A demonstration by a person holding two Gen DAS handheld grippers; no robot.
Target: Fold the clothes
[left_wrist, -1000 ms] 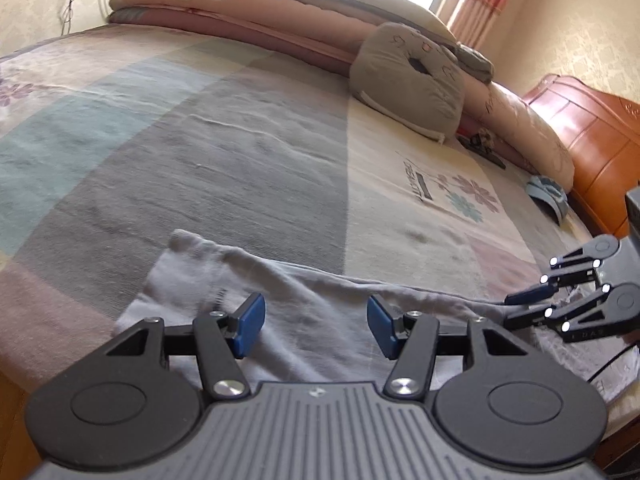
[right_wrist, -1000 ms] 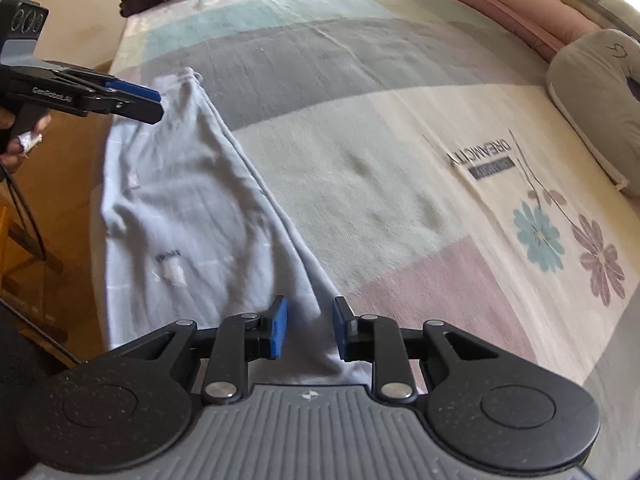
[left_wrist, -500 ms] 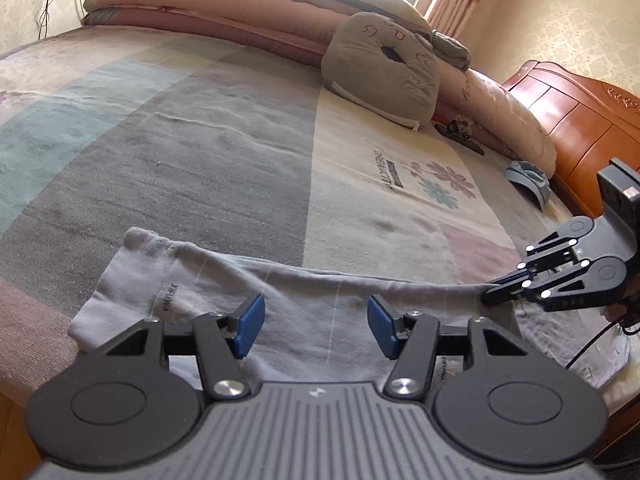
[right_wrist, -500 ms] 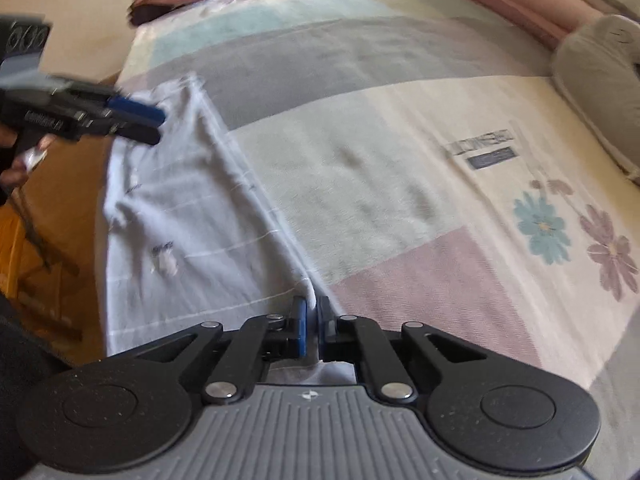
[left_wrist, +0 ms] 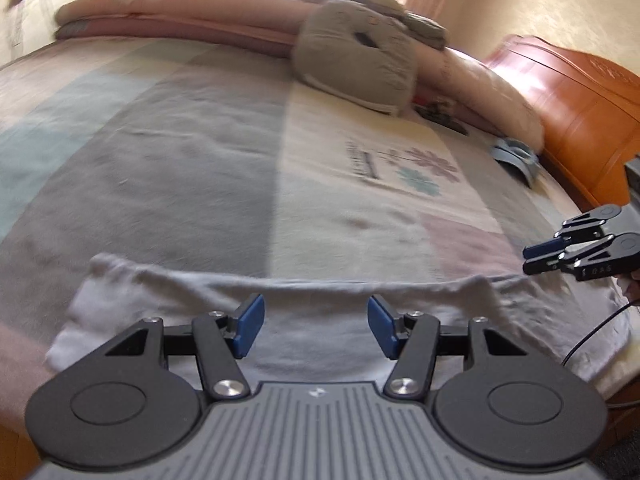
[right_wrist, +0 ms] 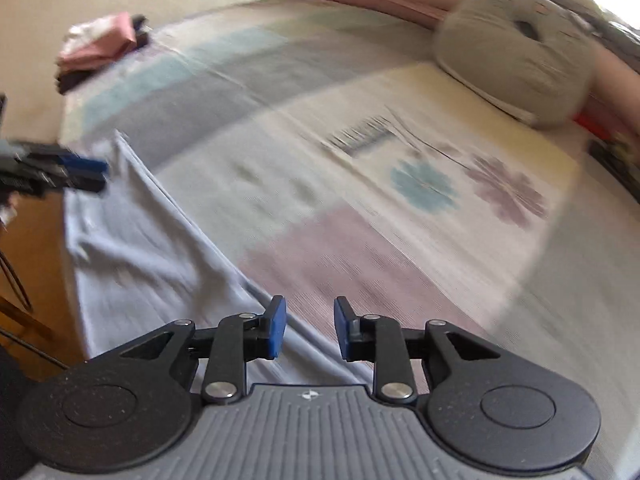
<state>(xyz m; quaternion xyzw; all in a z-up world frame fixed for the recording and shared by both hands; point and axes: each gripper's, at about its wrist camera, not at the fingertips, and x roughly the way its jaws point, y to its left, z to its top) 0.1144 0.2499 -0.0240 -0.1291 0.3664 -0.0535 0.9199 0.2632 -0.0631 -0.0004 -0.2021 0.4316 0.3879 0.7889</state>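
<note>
**Me:** Left wrist view has my left gripper [left_wrist: 312, 328] with its blue pads spread and nothing between them, hovering over the pale grey garment [left_wrist: 320, 320]. That lies stretched in a long band along the near edge of the bed [left_wrist: 200, 160], as it did a second ago.

**Partner:** And your right one?

**Me:** My right gripper [right_wrist: 306, 328] pinched nearly shut half a second ago at the garment's end; now its jaws are opening, and the cloth [right_wrist: 160, 264] lies beneath them, ungripped. Both pictures have gone blurry, and the cat-face cushion [right_wrist: 516, 64] sits nearer in frame than before.

**Partner:** So the fold?

**Me:** Not started, I'd judge. The pinch seems to have tugged that end straight, nothing more. I need fresh holds on both ends before folding it over.
</note>
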